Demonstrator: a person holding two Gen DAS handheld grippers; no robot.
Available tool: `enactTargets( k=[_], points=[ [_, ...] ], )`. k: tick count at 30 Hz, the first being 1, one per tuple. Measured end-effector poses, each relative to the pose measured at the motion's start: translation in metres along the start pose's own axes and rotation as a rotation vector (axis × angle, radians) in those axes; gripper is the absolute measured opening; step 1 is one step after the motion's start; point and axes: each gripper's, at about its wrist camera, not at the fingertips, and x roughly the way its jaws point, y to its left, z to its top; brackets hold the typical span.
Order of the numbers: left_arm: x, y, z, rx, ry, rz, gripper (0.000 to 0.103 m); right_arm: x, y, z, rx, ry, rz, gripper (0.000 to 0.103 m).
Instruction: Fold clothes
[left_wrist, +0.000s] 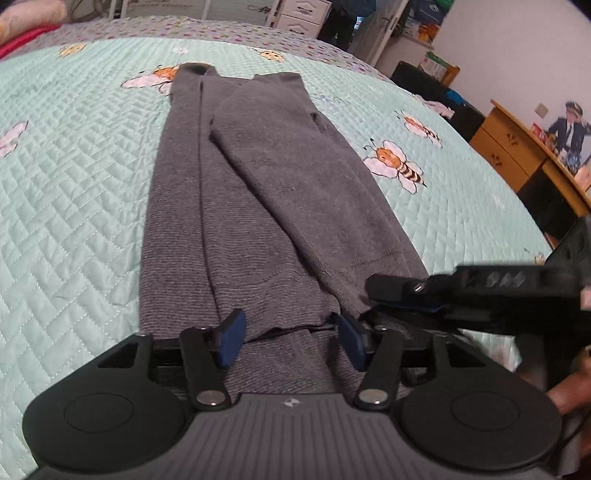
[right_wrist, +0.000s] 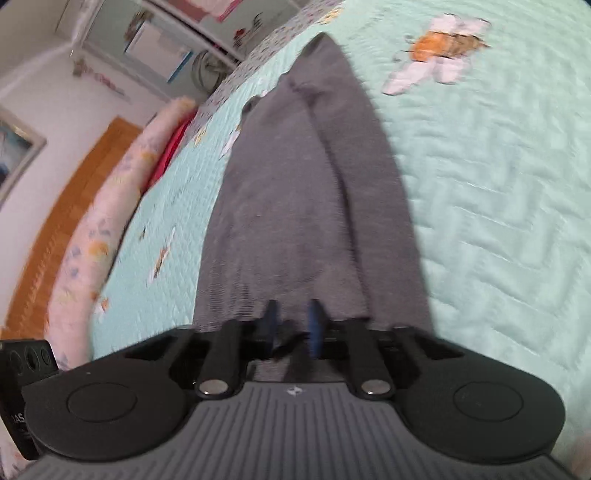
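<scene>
Sweater (left_wrist: 258, 192) stretches ahead of your left gripper (left_wrist: 291, 341), flat on the bed (left_wrist: 74, 166); its jaws gape over the hem. Your right gripper (right_wrist: 293, 328) stands narrowly parted, gripping nothing.

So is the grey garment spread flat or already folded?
Partly folded: the grey garment lies as a long narrow strip on the quilt, with side layers overlapping down its middle.

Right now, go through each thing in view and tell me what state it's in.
Grey garment: flat on the bed, sides folded inward lengthwise.
Quilt: spread flat under it.
Left gripper: open, pads astride the near hem.
Right gripper: jaws slightly apart over the garment; grip unclear.
</scene>
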Motion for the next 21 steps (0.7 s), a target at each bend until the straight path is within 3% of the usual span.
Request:
enactTargets(
  k=[5, 7, 9, 11, 14, 18, 21],
  points=[
    [0.002, -0.009, -0.002, 0.035, 0.000, 0.021, 0.070, -0.011, 0.018, 0.010, -0.036, -0.038, 0.029, 0.021],
    [0.003, -0.010, -0.002, 0.036, 0.001, 0.025, 0.071, -0.010, 0.024, 0.015, -0.051, -0.056, 0.036, 0.030],
    [0.002, -0.011, -0.001, 0.032, 0.003, 0.024, 0.071, -0.001, 0.022, 0.016, -0.044, -0.048, 0.010, 0.031],
    [0.002, -0.010, -0.001, 0.029, 0.005, 0.022, 0.071, 0.013, 0.009, 0.009, -0.004, 0.003, -0.038, 0.024],
    [0.002, -0.011, -0.001, 0.024, 0.004, 0.018, 0.071, 0.005, 0.006, 0.004, 0.017, -0.020, -0.017, 0.023],
    [0.002, -0.014, -0.002, 0.029, 0.003, 0.021, 0.072, -0.012, 0.026, 0.007, -0.027, -0.049, 0.000, 0.027],
    [0.002, -0.016, -0.003, 0.033, 0.002, 0.024, 0.075, -0.012, 0.033, 0.005, -0.077, -0.062, -0.021, 0.036]
  ],
)
